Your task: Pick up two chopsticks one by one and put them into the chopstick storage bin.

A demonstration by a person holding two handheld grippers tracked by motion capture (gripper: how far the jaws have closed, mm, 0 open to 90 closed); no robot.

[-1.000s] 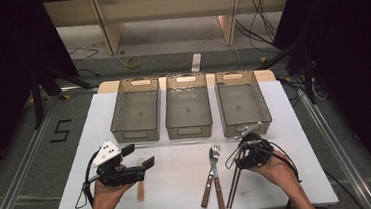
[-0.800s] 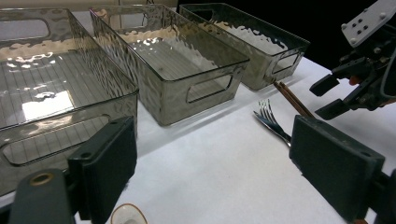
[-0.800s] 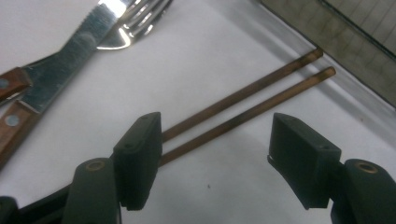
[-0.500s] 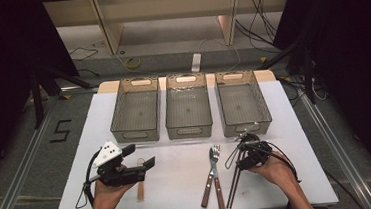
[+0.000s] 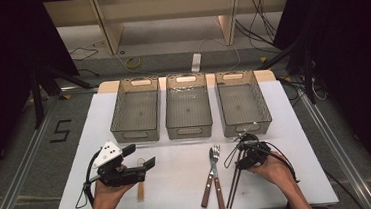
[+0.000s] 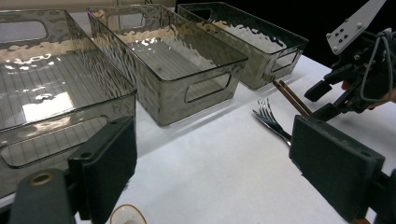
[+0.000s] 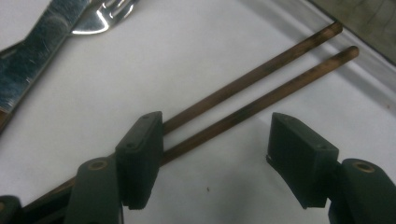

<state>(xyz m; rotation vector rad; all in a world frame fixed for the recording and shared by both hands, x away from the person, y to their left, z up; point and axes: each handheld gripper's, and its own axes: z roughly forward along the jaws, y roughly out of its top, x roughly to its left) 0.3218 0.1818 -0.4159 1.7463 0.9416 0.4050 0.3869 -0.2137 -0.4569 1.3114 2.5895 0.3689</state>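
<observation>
Jaws of the right gripper (image 7: 212, 158) are seen standing apart over the chopsticks (image 7: 261, 88), with nothing yet clamped; they have just been closing a little, and both sticks lie between the pads, crowded against the left pad as that view shows it, while a bare stretch of white table (image 7: 219, 42) is left before the other pad. The pair is laid flat and side by side, its long axis running away from the gripper toward the foot of the right-hand bin (image 5: 241, 102), so the sticks are crossed by the jaws at an angle rather than squarely. From the high view the chopsticks (image 5: 235, 186) are found on the person's right part of the table, just beside the fork (image 5: 215, 155) and the knife (image 5: 209, 190), with the right gripper (image 5: 247, 152) set over their far portion. The left gripper (image 5: 143, 160) is held well apart on the other side, its jaws spread and empty, above a small wooden-handled piece (image 5: 141, 188) whose kind cannot be told. The right hand is therefore judged the nearer by far. It is judged that the coming squeeze turns on the off-centre lie: the far pad must travel across the gap before both sticks are pinched together, and one stick could be rolled over the other if the closing is uneven.
</observation>
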